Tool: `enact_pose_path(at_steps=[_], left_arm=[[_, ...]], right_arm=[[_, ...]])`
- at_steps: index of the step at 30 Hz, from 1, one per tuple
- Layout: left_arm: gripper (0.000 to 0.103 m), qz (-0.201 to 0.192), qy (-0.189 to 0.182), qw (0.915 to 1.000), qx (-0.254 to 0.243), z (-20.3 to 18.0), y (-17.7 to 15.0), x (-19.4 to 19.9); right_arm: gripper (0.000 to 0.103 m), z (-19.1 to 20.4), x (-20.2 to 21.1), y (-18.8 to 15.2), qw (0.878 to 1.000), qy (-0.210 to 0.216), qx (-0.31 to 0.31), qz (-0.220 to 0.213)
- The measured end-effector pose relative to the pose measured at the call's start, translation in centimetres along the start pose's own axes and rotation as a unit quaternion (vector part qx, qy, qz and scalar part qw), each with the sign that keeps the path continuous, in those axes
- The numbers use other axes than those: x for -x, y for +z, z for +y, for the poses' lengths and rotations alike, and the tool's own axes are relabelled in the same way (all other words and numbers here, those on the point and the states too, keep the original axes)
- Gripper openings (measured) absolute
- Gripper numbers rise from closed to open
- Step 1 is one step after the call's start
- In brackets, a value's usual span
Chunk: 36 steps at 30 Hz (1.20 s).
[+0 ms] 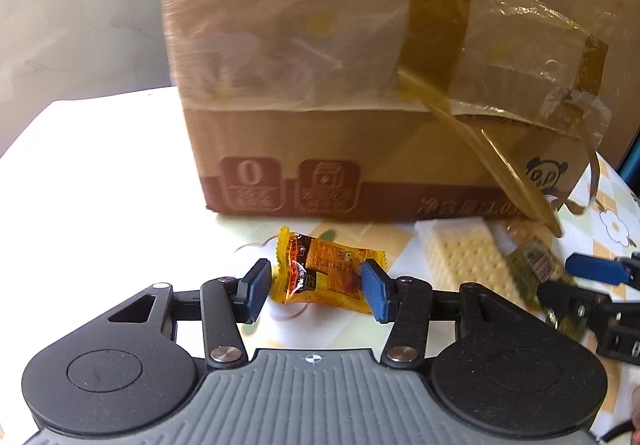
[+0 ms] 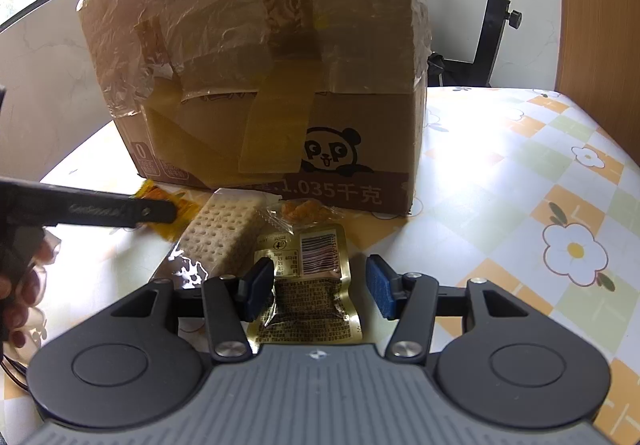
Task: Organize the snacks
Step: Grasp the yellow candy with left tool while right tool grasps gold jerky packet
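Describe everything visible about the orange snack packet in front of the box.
The orange packet is a small, glossy plastic pillow wrapper with serrated end seals and dark printed panels. It looks sealed and slightly crinkled, and lies flat and tilted on the tablecloth, just before the cardboard box and left of the cracker pack. The open left gripper straddles it; whether the pads touch it is unclear.

"1.035千克" on cardboard box (image 2: 256,57)

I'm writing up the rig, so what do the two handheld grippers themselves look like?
Both match. The left gripper and right gripper have blue textured finger pads, black linkage arms with silver pivot bolts, two round black housings, and a ribbed grey body bearing a small white crosshair mark.
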<state>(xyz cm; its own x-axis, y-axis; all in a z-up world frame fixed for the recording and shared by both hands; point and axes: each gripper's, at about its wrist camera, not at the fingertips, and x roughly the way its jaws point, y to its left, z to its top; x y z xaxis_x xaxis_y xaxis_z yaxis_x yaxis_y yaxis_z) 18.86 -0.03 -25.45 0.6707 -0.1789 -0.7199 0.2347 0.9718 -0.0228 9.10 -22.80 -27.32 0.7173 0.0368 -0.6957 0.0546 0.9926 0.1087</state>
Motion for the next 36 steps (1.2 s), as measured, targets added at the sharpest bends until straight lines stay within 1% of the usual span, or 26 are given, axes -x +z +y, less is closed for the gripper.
enact_pose_path(at_steps=[5, 6, 10, 13, 17, 20, 22, 24, 26, 28, 30, 32, 36], left_arm=[[0.054, 0.0, 0.015, 0.9998, 0.014, 1.1, -1.5, 1.3], [0.054, 0.001, 0.018, 0.9997, 0.019, 1.8, -1.9, 1.7], [0.055, 0.002, 0.042, 0.9986, 0.031, 2.6, -3.1, 2.8], [0.06, 0.009, 0.047, 0.9981, 0.039, 2.5, -3.6, 3.6], [0.061, 0.016, 0.052, 0.9973, 0.049, 2.8, -4.2, 4.3], [0.061, 0.021, 0.077, 0.995, 0.06, 3.4, -4.5, 4.7], [0.061, 0.024, 0.101, 0.9914, 0.079, 4.2, -4.2, 4.7], [0.06, 0.028, 0.114, 0.9871, 0.109, 5.1, -3.7, 5.0], [0.06, 0.014, 0.098, 0.985, 0.142, 5.7, -3.1, 5.3], [0.065, 0.001, 0.086, 0.9834, 0.16, 5.7, -2.3, 5.4], [0.079, -0.002, 0.09, 0.9818, 0.167, 5.1, -1.3, 4.9], [0.082, -0.002, 0.104, 0.9798, 0.171, 4.2, -0.4, 4.1], [0.083, 0.01, 0.123, 0.9796, 0.159, 2.3, 1.0, 2.2]], right_arm=[[0.055, 0.0, 0.0, 0.0, 1.0, 0.0, 0.0, 0.0], [0.055, 0.0, 0.0, 0.0, 1.0, 0.001, 0.0, 0.0], [0.055, -0.1, 0.0, 0.0, 1.0, 0.001, 0.0, 0.0], [0.055, -0.1, 0.0, 0.0, 1.0, 0.001, 0.0, 0.0], [0.055, -0.2, 0.1, 0.0, 1.0, 0.003, -0.003, -0.001], [0.055, -0.2, 0.1, 0.0, 1.0, 0.005, -0.005, -0.001], [0.055, -0.2, 0.1, 0.0, 1.0, 0.006, -0.005, -0.001], [0.055, -0.3, 0.1, 0.0, 1.0, 0.006, -0.006, -0.002], [0.055, -0.3, 0.1, 0.0, 1.0, 0.007, -0.007, -0.002], [0.055, -0.3, 0.1, 0.0, 1.0, 0.008, -0.009, -0.002], [0.055, -0.3, 0.0, 0.0, 1.0, 0.008, -0.009, -0.002], [0.055, -0.3, 0.0, 0.0, 1.0, 0.007, -0.008, -0.002], [0.055, -0.2, 0.0, 0.1, 1.0, 0.007, -0.008, -0.002]])
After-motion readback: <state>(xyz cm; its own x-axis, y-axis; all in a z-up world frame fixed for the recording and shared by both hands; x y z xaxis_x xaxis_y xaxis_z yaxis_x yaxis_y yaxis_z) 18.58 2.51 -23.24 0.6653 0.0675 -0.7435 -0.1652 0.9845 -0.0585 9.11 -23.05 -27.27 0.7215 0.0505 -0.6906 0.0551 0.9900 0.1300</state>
